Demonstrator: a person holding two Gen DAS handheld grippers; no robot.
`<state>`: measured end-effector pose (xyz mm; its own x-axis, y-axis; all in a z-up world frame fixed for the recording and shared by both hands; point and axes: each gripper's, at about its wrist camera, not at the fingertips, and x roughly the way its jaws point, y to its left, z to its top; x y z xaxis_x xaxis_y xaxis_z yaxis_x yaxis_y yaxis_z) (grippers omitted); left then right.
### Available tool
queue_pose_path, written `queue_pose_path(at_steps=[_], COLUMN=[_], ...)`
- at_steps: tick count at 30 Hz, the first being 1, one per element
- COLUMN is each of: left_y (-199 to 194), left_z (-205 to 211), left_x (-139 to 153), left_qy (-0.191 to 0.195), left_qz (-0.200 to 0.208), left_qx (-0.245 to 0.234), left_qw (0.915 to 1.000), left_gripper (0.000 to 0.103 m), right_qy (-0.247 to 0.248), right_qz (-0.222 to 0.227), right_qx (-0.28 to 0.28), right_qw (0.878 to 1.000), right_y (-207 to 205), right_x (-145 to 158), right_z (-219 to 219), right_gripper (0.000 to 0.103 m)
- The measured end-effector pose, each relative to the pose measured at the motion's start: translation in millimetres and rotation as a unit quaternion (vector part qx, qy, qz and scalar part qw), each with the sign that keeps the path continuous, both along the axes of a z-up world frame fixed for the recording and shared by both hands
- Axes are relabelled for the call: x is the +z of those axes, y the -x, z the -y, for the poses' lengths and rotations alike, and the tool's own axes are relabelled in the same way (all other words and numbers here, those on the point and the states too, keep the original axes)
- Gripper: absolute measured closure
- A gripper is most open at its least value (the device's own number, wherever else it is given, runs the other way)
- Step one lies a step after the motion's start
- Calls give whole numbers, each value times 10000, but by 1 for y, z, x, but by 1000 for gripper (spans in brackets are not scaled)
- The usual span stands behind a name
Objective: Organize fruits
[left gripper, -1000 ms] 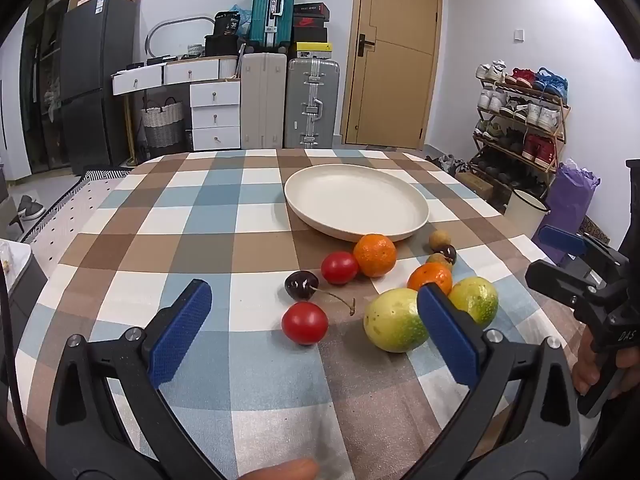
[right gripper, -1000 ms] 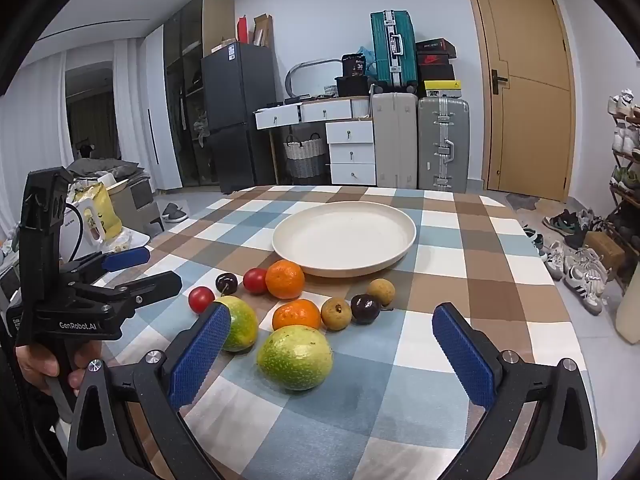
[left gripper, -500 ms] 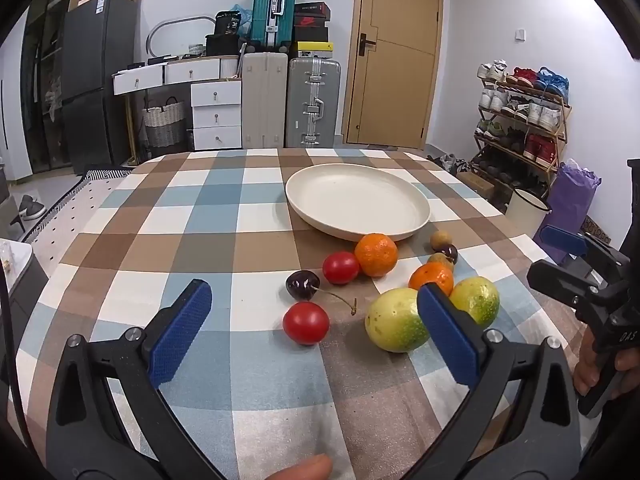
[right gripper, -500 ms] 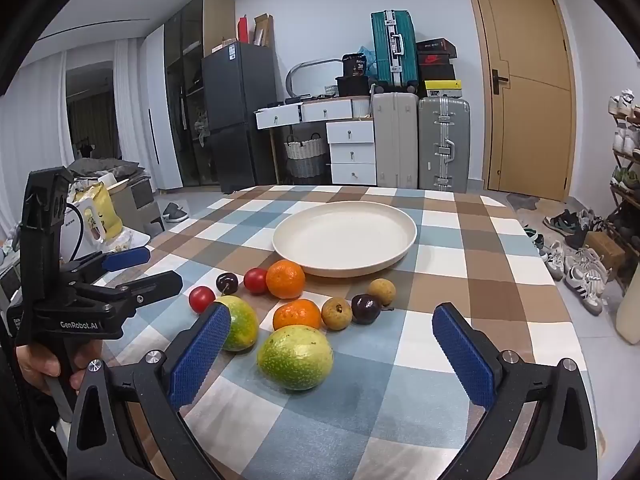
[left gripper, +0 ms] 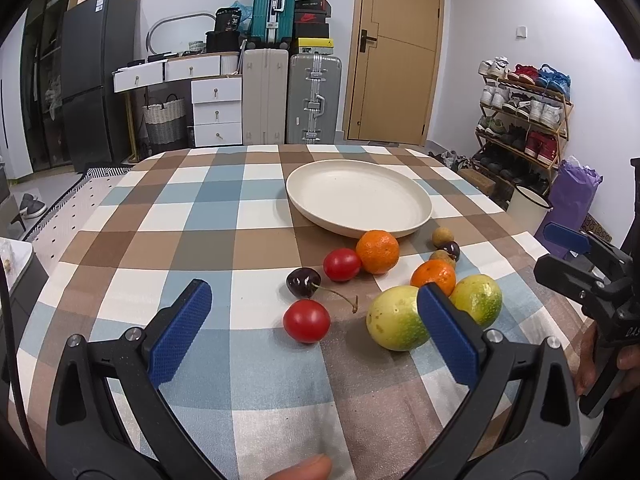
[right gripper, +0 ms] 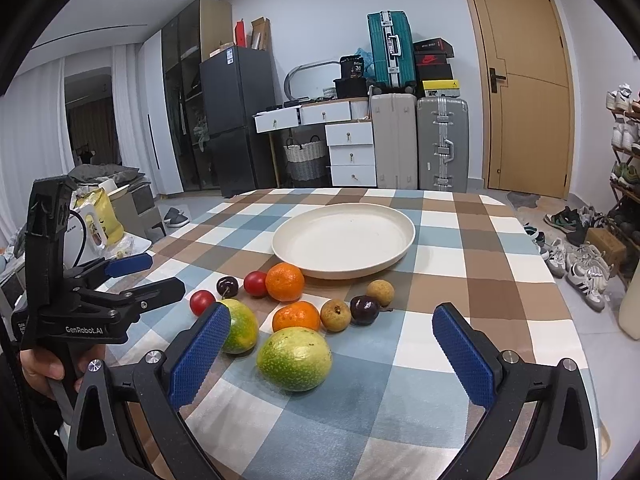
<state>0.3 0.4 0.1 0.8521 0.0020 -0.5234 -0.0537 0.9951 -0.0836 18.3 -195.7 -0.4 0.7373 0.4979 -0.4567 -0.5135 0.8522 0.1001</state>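
An empty cream plate sits on the checked table. In front of it lie two oranges, two red tomatoes, dark cherries, small brown fruits and two green-yellow fruits. My left gripper is open and empty, hovering just before the nearest tomato. My right gripper is open and empty around the nearest green fruit without touching it.
The checked tablecloth covers the table. The right gripper shows in the left wrist view, the left gripper in the right wrist view. Suitcases, drawers, a fridge and a shoe rack stand beyond the table.
Almost nothing has changed. The left view has shifted very slightly; both grippers stay open and the fruits have not moved.
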Motion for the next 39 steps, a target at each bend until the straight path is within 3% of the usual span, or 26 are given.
queue_pose_path(at_steps=[39], left_y=[1], left_z=[1], left_x=[-4], left_qy=[-4], left_qz=[-48], left_qx=[1], left_qw=[10000], left_gripper=[1], right_qy=[265], right_qz=[-58], right_qx=[108], right_qw=[9996], right_y=[1], right_x=[-2], right_z=[-12], right_gripper=[0])
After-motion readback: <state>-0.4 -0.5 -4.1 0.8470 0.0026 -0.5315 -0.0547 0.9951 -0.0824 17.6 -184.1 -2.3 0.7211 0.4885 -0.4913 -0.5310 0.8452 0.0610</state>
